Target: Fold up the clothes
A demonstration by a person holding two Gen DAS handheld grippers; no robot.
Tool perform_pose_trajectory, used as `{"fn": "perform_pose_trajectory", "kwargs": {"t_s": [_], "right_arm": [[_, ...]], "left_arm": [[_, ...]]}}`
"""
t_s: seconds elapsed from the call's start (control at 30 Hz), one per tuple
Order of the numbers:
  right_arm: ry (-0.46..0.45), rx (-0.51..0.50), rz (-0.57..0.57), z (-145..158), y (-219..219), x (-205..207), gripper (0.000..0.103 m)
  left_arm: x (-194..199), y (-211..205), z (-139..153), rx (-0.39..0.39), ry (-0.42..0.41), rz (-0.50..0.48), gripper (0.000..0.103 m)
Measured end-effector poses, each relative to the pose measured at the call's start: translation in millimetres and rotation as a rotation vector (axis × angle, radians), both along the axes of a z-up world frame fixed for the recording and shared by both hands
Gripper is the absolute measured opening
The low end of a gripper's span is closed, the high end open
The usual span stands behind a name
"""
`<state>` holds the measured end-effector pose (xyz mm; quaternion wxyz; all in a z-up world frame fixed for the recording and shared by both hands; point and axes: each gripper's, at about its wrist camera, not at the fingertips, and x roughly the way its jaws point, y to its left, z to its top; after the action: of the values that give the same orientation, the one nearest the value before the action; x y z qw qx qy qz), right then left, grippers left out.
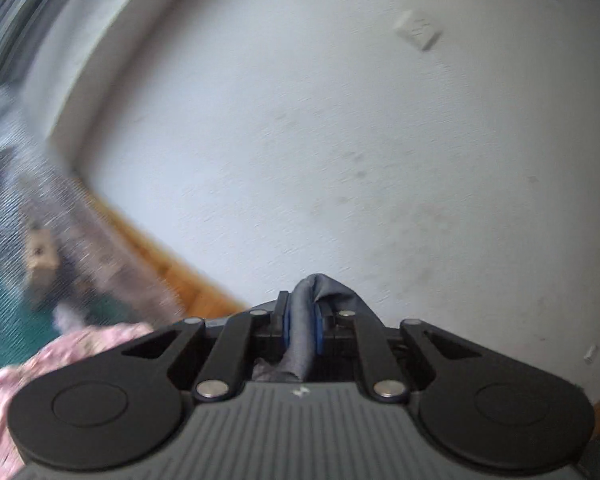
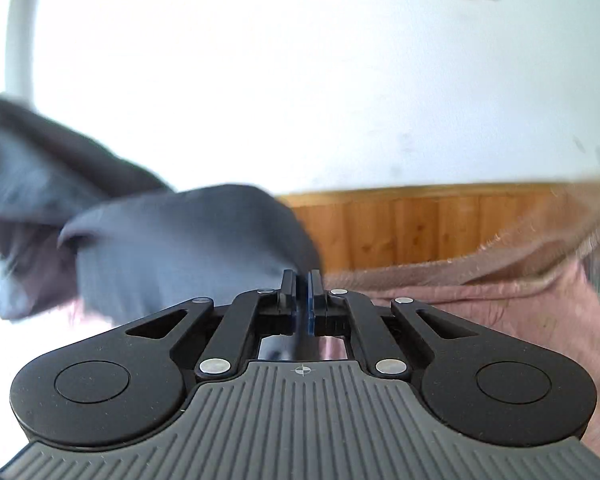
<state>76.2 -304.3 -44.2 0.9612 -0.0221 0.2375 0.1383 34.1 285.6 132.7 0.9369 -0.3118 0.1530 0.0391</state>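
My left gripper [image 1: 302,312] is shut on a rolled edge of a grey garment [image 1: 305,320], held up facing a white wall. My right gripper [image 2: 302,294] is shut on another edge of the same grey garment [image 2: 172,240], which hangs and billows to the left of the fingers, blurred by motion. The rest of the garment is hidden below both grippers.
A pink blanket [image 2: 480,308] covers the bed below the right gripper, with a wooden headboard [image 2: 420,228] behind it. Pink patterned cloth [image 1: 60,356] lies at the lower left of the left wrist view, beside teal fabric [image 1: 4,312]. White wall [image 1: 340,140] fills the background.
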Motion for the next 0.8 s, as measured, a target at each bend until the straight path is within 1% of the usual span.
{"fn": "perform_pose_trajectory", "kwargs": {"t_s": [0.03, 0.07, 0.1, 0.13, 0.17, 0.2, 0.23, 0.27, 0.33, 0.37, 0.4, 0.43, 0.47, 0.5, 0.6, 0.63, 0.7, 0.77, 0.8], "right_arm": [[0.119, -0.039, 0.037, -26, 6, -3, 0.004], [0.219, -0.051, 0.041, -51, 8, -12, 0.006], [0.316, -0.059, 0.04, -74, 9, -21, 0.01], [0.413, -0.068, 0.039, -98, 11, -30, 0.02], [0.413, -0.014, 0.022, -96, 8, -37, 0.022], [0.4, 0.047, 0.003, -90, 4, -44, 0.037], [0.386, 0.108, -0.017, -84, 1, -51, 0.057], [0.336, 0.135, -0.022, -70, 3, -46, 0.066], [0.233, 0.162, -0.008, -43, 13, -26, 0.09], [0.206, 0.162, 0.023, -33, 24, -6, 0.094], [0.181, 0.162, 0.055, -25, 35, 14, 0.097], [0.172, 0.171, 0.081, -20, 46, 40, 0.097], [0.181, 0.193, 0.098, -17, 59, 69, 0.097], [0.212, 0.219, 0.105, -18, 70, 100, 0.101], [0.384, 0.296, 0.052, -47, 109, 193, 0.101], [0.46, 0.31, 0.032, -65, 120, 225, 0.101], [0.631, 0.336, -0.04, -117, 140, 276, 0.101], [0.781, 0.375, -0.12, -164, 154, 310, 0.099], [0.835, 0.386, -0.134, -184, 161, 315, 0.092]], "left_arm": [[-16, 13, -34, -0.037, 0.09, 0.039, 0.011], [-31, 20, -66, -0.069, 0.17, 0.066, 0.011], [-48, 26, -100, -0.108, 0.244, 0.09, 0.011], [-70, 29, -131, -0.149, 0.302, 0.108, 0.011], [-91, 28, -154, -0.174, 0.34, 0.125, 0.011], [-105, 28, -170, -0.196, 0.359, 0.137, 0.011], [-116, 34, -181, -0.216, 0.363, 0.145, 0.011], [-124, 37, -186, -0.223, 0.359, 0.147, 0.011], [-132, 36, -180, -0.196, 0.327, 0.135, 0.011], [-133, 33, -173, -0.173, 0.309, 0.128, 0.011], [-131, 26, -160, -0.135, 0.289, 0.12, 0.011], [-129, 20, -147, -0.096, 0.269, 0.112, 0.011], [-127, 13, -134, -0.058, 0.249, 0.104, 0.011], [-126, 6, -124, -0.022, 0.232, 0.097, 0.011], [-130, -10, -106, 0.07, 0.2, 0.084, 0.011], [-133, -16, -102, 0.086, 0.192, 0.091, 0.011], [-140, -28, -97, 0.107, 0.18, 0.122, 0.011], [-148, -37, -94, 0.102, 0.169, 0.16, 0.011], [-151, -41, -93, 0.102, 0.169, 0.175, 0.011]]}}
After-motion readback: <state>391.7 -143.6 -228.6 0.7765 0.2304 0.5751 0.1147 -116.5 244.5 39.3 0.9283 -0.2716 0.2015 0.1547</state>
